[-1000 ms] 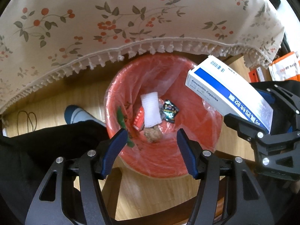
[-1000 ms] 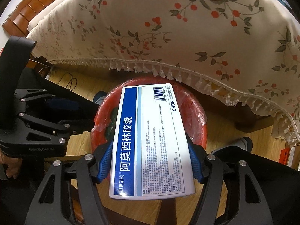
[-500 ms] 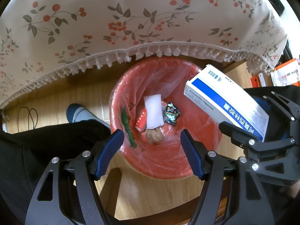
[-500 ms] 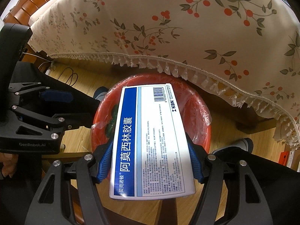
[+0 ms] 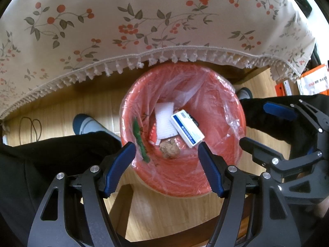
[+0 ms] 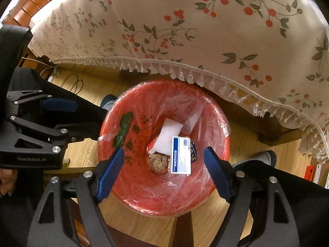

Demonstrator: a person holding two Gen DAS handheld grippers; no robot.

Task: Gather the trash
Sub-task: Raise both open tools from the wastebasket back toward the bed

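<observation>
The white-and-blue cardboard medicine box (image 6: 181, 156) lies inside the red plastic-lined bin (image 6: 216, 164). Above it, the right gripper (image 6: 164, 170) is opening, empty; the left gripper (image 5: 166, 164) hangs spread, empty.

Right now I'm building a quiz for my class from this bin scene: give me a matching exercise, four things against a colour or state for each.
Things:
1. medicine box
2. crumpled paper ball
3. bin
4. right gripper

Colours or states:
A. red, lined with clear plastic
B. brown, at the bottom of the bin
C. jaws opening, nothing between them
D. white with a blue stripe, lying in the bin

Pairs: 1-D, 2-B, 3-A, 4-C
</observation>
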